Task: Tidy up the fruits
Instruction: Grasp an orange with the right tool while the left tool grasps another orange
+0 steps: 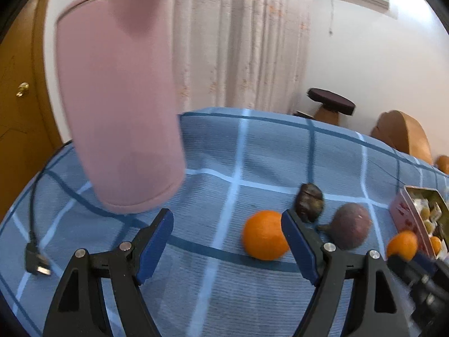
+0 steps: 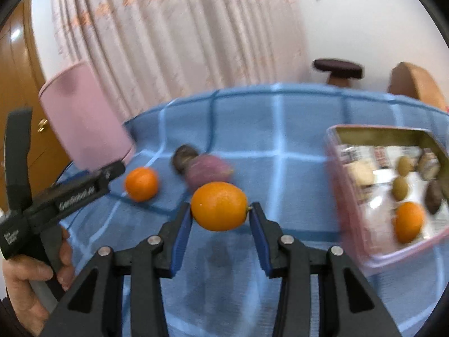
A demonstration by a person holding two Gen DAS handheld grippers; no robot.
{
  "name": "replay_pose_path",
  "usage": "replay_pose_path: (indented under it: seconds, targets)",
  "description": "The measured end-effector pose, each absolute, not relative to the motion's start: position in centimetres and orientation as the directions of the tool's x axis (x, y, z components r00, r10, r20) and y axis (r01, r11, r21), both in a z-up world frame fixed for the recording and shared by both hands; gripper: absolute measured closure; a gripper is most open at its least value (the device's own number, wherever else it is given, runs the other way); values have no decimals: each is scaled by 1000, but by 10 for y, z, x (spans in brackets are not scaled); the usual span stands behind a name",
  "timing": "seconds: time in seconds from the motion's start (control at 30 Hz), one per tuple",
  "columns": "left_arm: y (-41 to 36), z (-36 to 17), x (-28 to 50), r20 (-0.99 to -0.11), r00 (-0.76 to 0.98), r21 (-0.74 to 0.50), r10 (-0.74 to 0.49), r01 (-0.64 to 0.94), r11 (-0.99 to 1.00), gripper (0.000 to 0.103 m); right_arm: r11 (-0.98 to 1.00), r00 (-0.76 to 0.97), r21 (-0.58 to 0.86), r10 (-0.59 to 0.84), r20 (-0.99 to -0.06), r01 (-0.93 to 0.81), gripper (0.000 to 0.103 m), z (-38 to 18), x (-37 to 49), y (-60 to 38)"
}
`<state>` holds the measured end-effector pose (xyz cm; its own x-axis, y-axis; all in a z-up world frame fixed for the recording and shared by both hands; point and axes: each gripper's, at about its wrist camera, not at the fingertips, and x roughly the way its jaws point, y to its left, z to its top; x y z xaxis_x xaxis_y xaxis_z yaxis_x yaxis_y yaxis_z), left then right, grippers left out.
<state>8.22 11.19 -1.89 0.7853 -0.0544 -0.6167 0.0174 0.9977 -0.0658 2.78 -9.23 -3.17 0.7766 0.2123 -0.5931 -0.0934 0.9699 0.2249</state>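
1. The right gripper [image 2: 221, 210] is clamped on an orange [image 2: 219, 206], its blue pads pressing the fruit's two ends; the fruit hangs clear above the blue checked tablecloth [image 2: 280, 129].
2. The left gripper [image 1: 227, 224] stands wide apart with nothing between its fingers, hovering over the cloth just in front of a tall pink container [image 1: 118, 98].
3. In the left wrist view a second orange [image 1: 265, 235] lies on the cloth, beside the gripper's right finger [image 1: 299, 245].
4. Just behind that finger sit a dark wrinkled fruit [image 1: 309, 202] and a round purple fruit [image 1: 352, 226], close together.
5. At the right, an open pink tin [image 2: 348, 196] holds another orange [image 2: 408, 221], two small greenish fruits and some dark pieces; blur hides finer detail.
6. A black cable with a plug [image 1: 36, 261] lies on the cloth's left edge.
7. A hand [image 2: 31, 280] grips the left tool's handle in the right wrist view.
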Motion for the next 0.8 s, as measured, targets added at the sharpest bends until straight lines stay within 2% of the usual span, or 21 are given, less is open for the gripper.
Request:
replay_pose_path:
  seconds: [0.17,0.3,0.33,0.37,0.4,0.47,0.6,0.8]
  targets:
    - [89,-28,94,-649,758,-22,-60,60,998,23,975,810,212,175,-559,-64,58,-25,27,-103]
    - [73,-40,111,-720,692,13,-50,86,996,25,977,817,201,177,-549,-76,58,-22,29,-97]
    - [72,-44,116,-739,672,18,-36,72,997,29,976,817,203,179,-549,-77,58,-22,30,-97]
    - [73,-47,119,-751,659,8,-39,69,998,42,975,816,206,182,-549,-79,58,-22,31,-98]
    - [76,-49,122,-766,640,-14,-56,70,997,48,975,815,206,183,-549,-80,58,-23,32,-98]
    - [79,-49,122,-757,648,-47,-87,78,996,53,976,815,203,180,-550,-79,58,-23,32,-98]
    - [84,-49,119,-746,659,-68,-95,66,996,53,977,818,200,177,-547,-77,58,-22,29,-99]
    - [102,-29,86,-611,790,-98,-46,-18,995,53,981,848,178,163,-504,-83,58,-17,23,-97]
